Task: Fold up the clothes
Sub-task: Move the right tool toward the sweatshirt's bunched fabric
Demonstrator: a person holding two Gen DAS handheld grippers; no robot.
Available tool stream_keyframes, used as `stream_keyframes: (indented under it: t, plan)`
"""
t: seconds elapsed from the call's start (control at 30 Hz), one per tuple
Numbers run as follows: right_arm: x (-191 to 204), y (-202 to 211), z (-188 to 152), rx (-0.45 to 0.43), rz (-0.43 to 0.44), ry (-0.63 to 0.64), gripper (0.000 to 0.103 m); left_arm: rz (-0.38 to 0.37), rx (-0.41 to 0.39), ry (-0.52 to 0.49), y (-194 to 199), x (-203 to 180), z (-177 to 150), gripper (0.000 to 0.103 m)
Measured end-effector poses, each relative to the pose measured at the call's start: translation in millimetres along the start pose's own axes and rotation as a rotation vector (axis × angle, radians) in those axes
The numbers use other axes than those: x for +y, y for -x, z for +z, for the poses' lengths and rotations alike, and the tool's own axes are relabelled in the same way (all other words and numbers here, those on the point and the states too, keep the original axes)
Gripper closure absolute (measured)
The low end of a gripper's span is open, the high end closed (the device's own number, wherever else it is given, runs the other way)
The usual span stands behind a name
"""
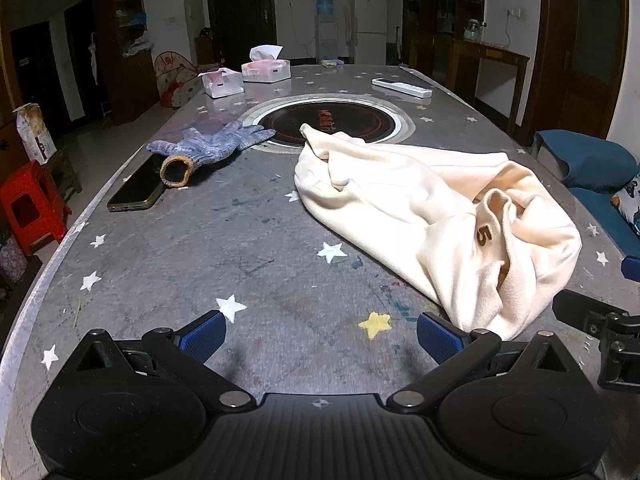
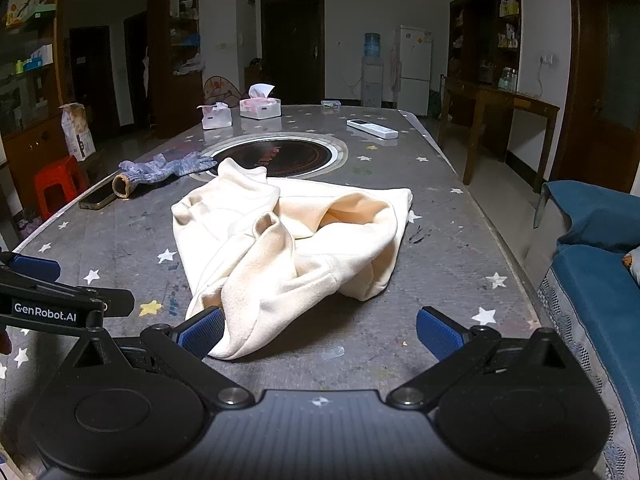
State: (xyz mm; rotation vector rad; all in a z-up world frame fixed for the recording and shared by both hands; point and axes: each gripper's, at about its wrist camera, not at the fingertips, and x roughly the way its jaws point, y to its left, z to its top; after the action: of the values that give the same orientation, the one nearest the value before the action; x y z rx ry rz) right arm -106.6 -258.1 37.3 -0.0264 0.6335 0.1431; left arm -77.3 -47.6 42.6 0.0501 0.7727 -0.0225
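A cream garment lies crumpled on the grey star-patterned table, with a dark "5" printed on one fold. It also shows in the right wrist view. My left gripper is open and empty, low over the table, with the garment's near corner just beyond its right finger. My right gripper is open and empty, with the garment's near edge lying beside its left finger. The right gripper shows at the right edge of the left wrist view, and the left gripper at the left edge of the right wrist view.
A grey knit glove and a dark phone lie at the table's left. A round black cooktop is set in the middle. Two tissue boxes and a white remote sit farther back. A blue sofa stands at the right.
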Motion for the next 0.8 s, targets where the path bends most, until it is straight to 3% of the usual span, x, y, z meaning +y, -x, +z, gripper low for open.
stream_keyframes:
  t: [0.8]
  plan:
    - [-3, -14, 18, -0.003, 0.031, 0.033, 0.000, -0.001, 0.019, -0.026, -19, -3, 18, 0.000]
